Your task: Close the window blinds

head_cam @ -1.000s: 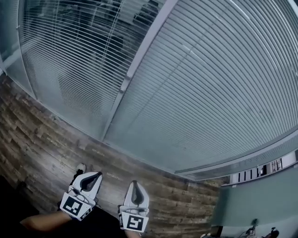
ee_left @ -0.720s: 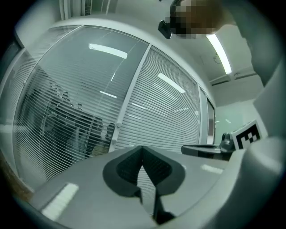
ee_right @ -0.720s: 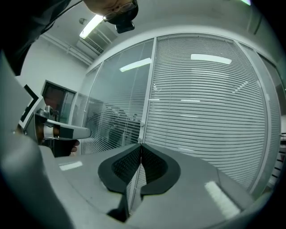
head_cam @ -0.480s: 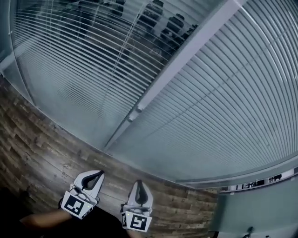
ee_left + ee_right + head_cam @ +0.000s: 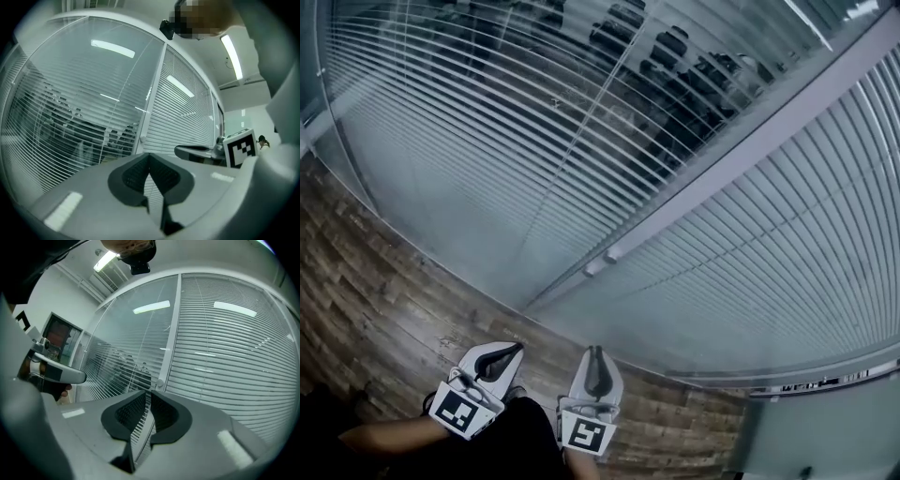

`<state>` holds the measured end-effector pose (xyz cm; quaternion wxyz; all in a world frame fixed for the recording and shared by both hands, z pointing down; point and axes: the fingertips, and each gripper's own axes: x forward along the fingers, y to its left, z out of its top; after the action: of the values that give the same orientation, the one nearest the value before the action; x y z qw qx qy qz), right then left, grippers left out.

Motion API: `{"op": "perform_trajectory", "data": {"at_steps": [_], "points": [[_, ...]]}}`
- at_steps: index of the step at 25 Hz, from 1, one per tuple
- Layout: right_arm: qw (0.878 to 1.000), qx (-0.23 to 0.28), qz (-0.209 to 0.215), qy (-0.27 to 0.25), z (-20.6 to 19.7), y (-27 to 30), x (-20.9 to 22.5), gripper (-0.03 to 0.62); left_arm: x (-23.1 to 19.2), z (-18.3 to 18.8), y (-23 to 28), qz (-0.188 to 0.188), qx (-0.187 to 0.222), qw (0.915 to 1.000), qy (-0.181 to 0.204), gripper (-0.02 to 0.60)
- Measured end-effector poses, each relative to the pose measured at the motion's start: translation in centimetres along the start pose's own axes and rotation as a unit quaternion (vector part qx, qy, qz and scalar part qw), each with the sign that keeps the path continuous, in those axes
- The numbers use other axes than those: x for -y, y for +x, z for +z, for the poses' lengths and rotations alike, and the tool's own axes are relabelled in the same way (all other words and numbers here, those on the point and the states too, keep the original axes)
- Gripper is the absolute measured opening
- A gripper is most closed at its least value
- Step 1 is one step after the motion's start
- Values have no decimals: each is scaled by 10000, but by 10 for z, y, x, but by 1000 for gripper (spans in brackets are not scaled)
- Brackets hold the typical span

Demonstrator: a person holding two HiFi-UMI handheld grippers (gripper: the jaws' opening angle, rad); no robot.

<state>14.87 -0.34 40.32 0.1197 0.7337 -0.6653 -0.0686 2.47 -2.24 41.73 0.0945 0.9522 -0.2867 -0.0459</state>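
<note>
Before the blinds [image 5: 487, 141], left hand-held gripper [image 5: 518, 348] sits closed; right hand-held gripper [image 5: 597, 351], empty, has just been opening.

— What's behind the left blinds [image 5: 487, 141]?
— Dark shapes in rows between the slats. I can't tell what they are.
— The knob [image 5: 595, 266] on the frame [image 5: 769, 131]?
— Too small to make out. The frame runs off the right edge, the blinds off the top.
— And the arm [image 5: 384, 436]?
— Cut by the bottom edge. The floor [image 5: 375, 281] goes dark at the lower left corner.
</note>
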Motion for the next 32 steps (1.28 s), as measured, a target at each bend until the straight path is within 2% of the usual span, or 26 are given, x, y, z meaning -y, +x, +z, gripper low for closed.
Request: {"op": "perform_trajectory", "data": {"at_steps": [7, 10, 14, 20, 25, 29, 32], "points": [[10000, -13, 19, 57, 9, 48, 26, 93, -11, 6, 24, 165, -22, 9998, 67, 2], [9999, 26, 133, -3, 19, 65, 22, 106, -22, 9, 24, 353, -5, 9994, 5, 2], [9984, -28, 332, -456, 22, 96, 6, 106, -36, 12, 23, 431, -23, 9991, 3, 2], [9930, -232, 215, -1138, 5, 137, 16, 124, -54, 14, 42, 511, 146, 9986, 65, 2], [9838, -251, 39, -1774, 10, 151, 23, 127, -59, 22, 47, 545, 188, 9983, 88, 2], [9729, -708, -115, -2199, 0, 163, 28, 166, -64, 18, 53, 552, 89, 9984, -8, 2], [9653, -688, -274, -2504, -7, 167, 33, 155, -67, 15, 58, 548, 90, 9985, 20, 0]]}}
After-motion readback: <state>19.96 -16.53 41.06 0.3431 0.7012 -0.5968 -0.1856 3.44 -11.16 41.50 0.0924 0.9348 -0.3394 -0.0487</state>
